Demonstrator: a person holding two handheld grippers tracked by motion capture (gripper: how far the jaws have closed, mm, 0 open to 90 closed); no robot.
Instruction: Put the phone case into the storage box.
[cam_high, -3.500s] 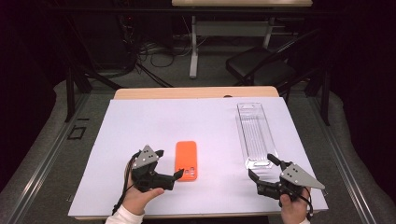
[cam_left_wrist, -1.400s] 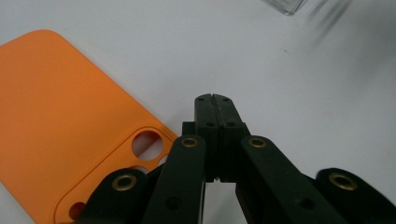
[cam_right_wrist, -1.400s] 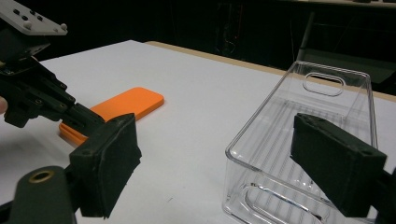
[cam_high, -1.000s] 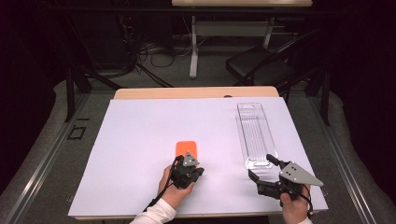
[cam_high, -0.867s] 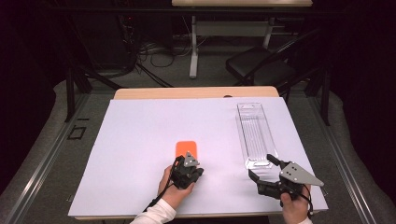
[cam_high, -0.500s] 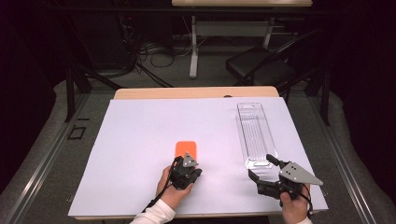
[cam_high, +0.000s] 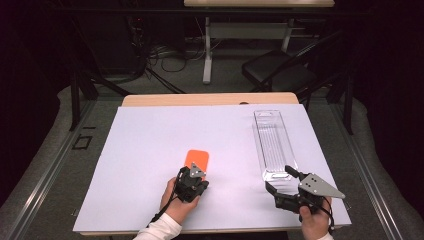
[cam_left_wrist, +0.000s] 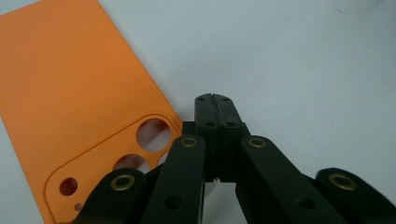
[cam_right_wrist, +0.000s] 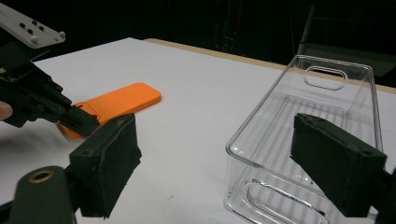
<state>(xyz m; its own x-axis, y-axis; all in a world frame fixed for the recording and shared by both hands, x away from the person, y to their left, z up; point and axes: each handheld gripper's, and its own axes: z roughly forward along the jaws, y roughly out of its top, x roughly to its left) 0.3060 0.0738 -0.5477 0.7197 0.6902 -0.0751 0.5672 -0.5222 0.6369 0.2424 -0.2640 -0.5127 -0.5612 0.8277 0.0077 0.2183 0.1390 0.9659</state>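
1. Currently the left gripper (cam_high: 196, 176) sits over the near end of the orange case (cam_high: 197, 159), its jaws clenched together with nothing between them.
2. Seen from the left gripper view, the closed tips (cam_left_wrist: 215, 105) rest on bare white sheet just beside the case's (cam_left_wrist: 70, 102) camera-hole end; whether they touch its edge cannot be told.
3. The case lies flat on the white sheet (cam_high: 150, 145), near the middle of the table and towards the person's side.
4. Compared with the earliest frame, the left gripper has shifted from the case's left side to its near end, and it now hides the lower part of the case.
5. Over the last second the left gripper has barely changed place, and its jaws have stayed closed.
6. The case itself has kept its position and heading throughout.
7. The right gripper (cam_high: 280, 181) holds at the near end of the clear tray (cam_high: 272, 140), jaws spread wide and gripping nothing.
8. In the right gripper view, the tray's (cam_right_wrist: 280, 107) near corner stands between the pads (cam_right_wrist: 109, 158), which are clear of it on both sides.
9. The right gripper and tray match all earlier frames in position.
10. The tray lies lengthwise along the right side of the sheet, well apart from the case.
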